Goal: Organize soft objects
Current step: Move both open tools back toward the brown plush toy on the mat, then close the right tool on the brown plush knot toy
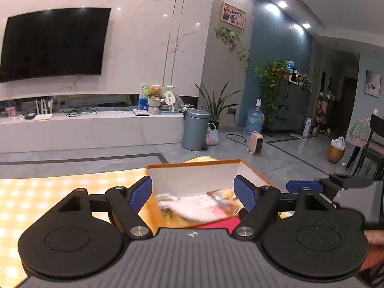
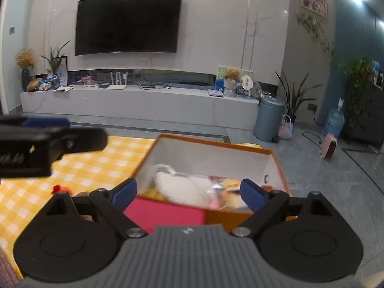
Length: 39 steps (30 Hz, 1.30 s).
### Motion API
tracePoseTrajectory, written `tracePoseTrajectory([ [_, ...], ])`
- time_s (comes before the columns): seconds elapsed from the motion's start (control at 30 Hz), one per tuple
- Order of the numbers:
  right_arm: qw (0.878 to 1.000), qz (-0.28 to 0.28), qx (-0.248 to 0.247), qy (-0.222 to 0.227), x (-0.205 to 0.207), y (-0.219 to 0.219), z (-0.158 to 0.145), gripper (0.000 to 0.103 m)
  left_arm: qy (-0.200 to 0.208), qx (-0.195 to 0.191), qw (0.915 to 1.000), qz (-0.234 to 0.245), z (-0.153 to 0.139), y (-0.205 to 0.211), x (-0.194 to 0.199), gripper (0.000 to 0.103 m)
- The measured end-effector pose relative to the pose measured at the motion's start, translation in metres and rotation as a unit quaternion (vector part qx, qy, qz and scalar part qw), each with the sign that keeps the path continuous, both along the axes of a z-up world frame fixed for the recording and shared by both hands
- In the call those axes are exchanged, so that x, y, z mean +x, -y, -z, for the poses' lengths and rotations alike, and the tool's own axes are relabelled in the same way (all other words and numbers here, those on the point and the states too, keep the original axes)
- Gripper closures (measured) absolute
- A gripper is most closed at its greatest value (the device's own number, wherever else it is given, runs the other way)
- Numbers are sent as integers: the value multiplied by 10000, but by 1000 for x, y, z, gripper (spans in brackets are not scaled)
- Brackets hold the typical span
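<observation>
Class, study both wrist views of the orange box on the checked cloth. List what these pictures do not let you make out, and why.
- Contents of the orange box, both views: motion blur; only a white soft item is plain.
- Pink object, right wrist view: gripper body cuts it off.
- Small red thing on the yellow checked cloth: too small.
- Right gripper, left wrist view: only one blue finger shows.

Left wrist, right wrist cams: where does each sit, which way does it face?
Left wrist: on the left gripper, jaws open, facing the orange box; right gripper and a hand at right edge.
Right wrist: on the right gripper, jaws open, facing the box; left gripper at left.
Shared: box, white soft item, TV.
</observation>
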State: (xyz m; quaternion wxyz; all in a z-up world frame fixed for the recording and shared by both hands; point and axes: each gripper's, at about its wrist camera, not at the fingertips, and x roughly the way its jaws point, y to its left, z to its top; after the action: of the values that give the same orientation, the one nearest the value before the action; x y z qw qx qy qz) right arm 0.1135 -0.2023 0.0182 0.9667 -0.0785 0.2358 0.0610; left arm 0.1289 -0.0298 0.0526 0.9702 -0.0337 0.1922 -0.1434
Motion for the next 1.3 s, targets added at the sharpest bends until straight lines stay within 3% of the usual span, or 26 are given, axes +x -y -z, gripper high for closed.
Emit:
tracePoseTrajectory([
  [0.17, 10000, -13, -18, -33, -30, -35, 26, 12, -212, 66, 9997, -90, 8, -25, -25, 21],
  [0.53, 9975, -560, -48, -427, -50, -89, 64, 14, -1109, -59, 9912, -721, 57, -89, -41, 24],
  [0.7, 9919, -1013, -183, -745, -43, -109, 77, 20, -1569, -218, 9827, -955, 74, -117, -34, 24],
  [1.0, 9834, -1438, -342, -1055, -21, -138, 91, 37, -1900, -555, 9742, -1088, 96, -150, -33, 24],
  [1.1, 9819, -1493, -434, -1082, -6, -146, 97, 38, -1967, -678, 9717, -1115, 99, -155, -26, 24],
  [1.3, 9750, -1712, -772, -1184, 28, -160, 104, 39, -2070, -533, 9717, -1003, 103, -156, -4, 24],
])
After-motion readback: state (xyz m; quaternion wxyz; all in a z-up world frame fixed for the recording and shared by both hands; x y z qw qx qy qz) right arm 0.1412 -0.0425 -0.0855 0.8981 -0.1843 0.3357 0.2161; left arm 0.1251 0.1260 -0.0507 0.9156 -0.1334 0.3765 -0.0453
